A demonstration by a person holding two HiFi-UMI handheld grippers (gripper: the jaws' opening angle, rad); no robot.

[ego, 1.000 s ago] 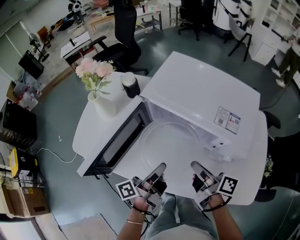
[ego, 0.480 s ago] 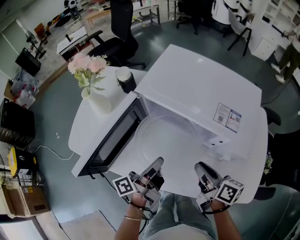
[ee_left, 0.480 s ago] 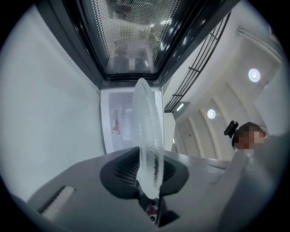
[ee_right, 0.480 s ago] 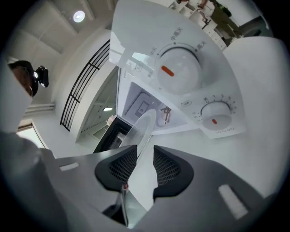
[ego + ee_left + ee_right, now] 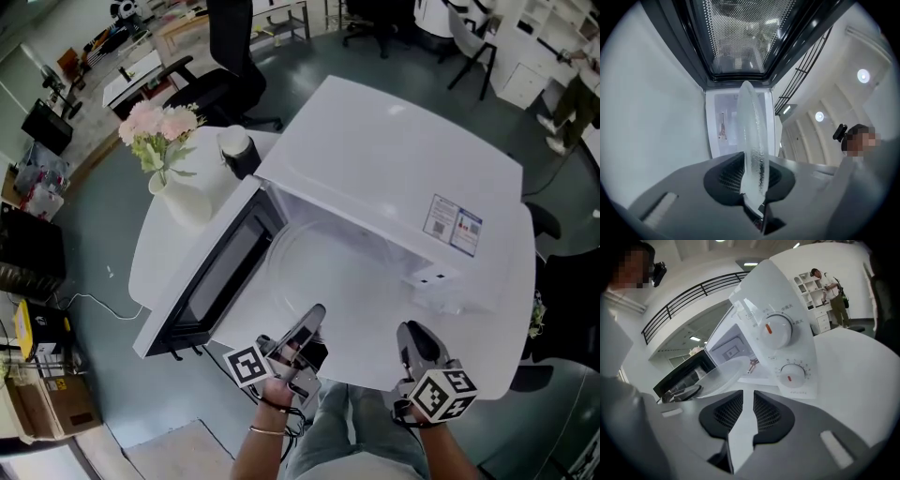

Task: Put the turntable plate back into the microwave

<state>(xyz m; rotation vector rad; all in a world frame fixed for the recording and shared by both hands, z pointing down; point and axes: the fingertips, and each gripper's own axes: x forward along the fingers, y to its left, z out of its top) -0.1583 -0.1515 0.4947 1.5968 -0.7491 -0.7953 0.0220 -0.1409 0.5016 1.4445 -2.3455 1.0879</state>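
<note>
The white microwave [image 5: 394,169] stands on the table with its door [image 5: 220,272] swung open to the left. The clear glass turntable plate [image 5: 323,267] lies level at the mouth of the cavity. My left gripper [image 5: 314,317] is shut on the plate's near rim. In the left gripper view the plate [image 5: 752,136] shows edge-on between the pads of my left gripper [image 5: 753,180], with the cavity behind it. My right gripper [image 5: 412,337] hovers to the right of the plate, apart from it. In the right gripper view, my right gripper [image 5: 747,404] has its jaws almost together and holds nothing.
A white vase of pink flowers [image 5: 173,192] and a black-and-white cup [image 5: 236,150] stand on the round white table [image 5: 155,272] beyond the door. The microwave's two dials [image 5: 778,329] face my right gripper. An office chair [image 5: 225,56] stands behind the table; a person [image 5: 832,287] stands by far shelves.
My right gripper has rolled, so its marker cube now faces up, and has drawn slightly back toward the table's near edge. The left gripper with the plate has hardly moved.
</note>
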